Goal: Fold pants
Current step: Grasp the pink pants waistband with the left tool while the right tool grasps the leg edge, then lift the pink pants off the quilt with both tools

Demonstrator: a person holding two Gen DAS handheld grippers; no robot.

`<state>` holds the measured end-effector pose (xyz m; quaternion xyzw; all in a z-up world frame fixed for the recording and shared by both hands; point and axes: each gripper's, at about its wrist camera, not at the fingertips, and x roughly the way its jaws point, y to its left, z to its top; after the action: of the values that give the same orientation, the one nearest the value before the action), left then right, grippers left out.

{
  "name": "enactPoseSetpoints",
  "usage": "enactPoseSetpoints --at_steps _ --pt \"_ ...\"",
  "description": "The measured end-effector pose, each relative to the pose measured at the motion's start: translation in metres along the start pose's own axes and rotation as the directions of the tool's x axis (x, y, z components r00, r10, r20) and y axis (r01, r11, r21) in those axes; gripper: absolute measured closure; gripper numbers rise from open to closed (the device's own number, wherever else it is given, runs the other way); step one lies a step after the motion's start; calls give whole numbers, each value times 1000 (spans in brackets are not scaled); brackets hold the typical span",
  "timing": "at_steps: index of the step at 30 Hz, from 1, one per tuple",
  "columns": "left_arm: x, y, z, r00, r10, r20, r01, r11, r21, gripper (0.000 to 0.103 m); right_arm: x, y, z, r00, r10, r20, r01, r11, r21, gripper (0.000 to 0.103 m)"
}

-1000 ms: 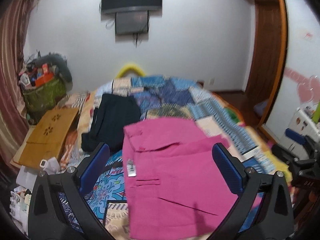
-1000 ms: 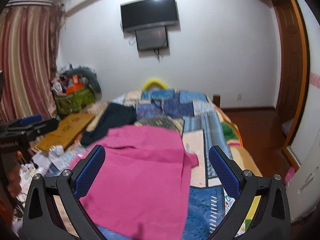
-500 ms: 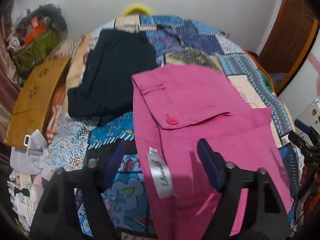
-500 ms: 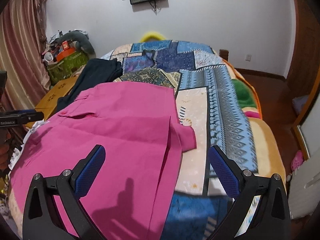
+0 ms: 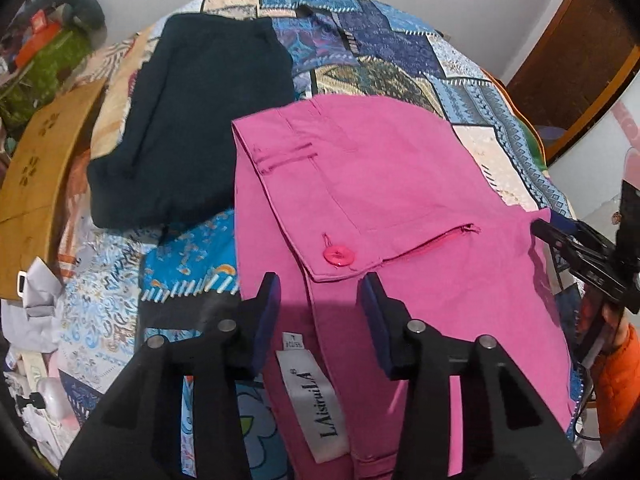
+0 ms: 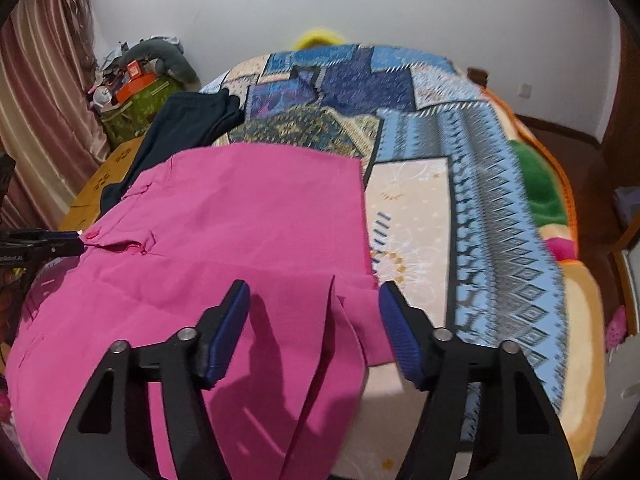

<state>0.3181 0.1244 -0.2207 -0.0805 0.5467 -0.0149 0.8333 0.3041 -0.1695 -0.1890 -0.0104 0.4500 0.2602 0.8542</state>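
Two views, catalogued in turn.

Left wrist view, pants: pink pants (image 5: pixel 400 184) lie flat on the bed (image 5: pixel 360 40), waistband end nearest the camera, button (image 5: pixel 338 258) and white label (image 5: pixel 316 400) showing; probably spread this way to give a clean edge to lift.
Left wrist view, left gripper (image 5: pixel 318 304): jaws closing, still apart, straddling the waistband edge; pads not yet pressing the cloth.
Left wrist view, neighbour: dark garment (image 5: pixel 192 120) lies just beside the pants, on the left of the picture.
Left wrist view, change: a second ago the jaws stood at their widest and the wall screen was in sight; now the camera tips down close over the waistband.

Right wrist view, pants: the same pink pants (image 6: pixel 240 220) fill the lower left, a slit and loose flap at the hem.
Right wrist view, right gripper (image 6: pixel 314 312): jaws closing, still apart around the flap; no grip yet.
Right wrist view, change: formerly wide open and higher over the bed; now lowered to the cloth.
Right wrist view, judgement: both ends are being taken for the first fold.
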Motion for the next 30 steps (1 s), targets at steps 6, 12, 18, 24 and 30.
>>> enactPoseSetpoints --at_steps 6,12,18,24,30 --pt "4 -1 -3 1000 -12 -16 12 1000 5 72 19 -4 -2 998 32 -59 -32 999 4 84" --pt "8 -4 -6 994 -78 -76 79 997 14 94 15 -7 -6 998 28 -47 -28 1000 -1 96" --pt "5 0 -9 1000 -5 -19 5 1000 1 98 11 -3 -8 999 -10 -38 9 999 -34 99" --pt "7 -6 -12 999 49 -3 -49 998 40 97 20 0 -10 996 -42 -75 39 998 -43 100" --pt "-6 -3 -8 1000 28 -3 -28 999 45 91 8 -7 -7 995 -11 -97 12 1000 6 98"
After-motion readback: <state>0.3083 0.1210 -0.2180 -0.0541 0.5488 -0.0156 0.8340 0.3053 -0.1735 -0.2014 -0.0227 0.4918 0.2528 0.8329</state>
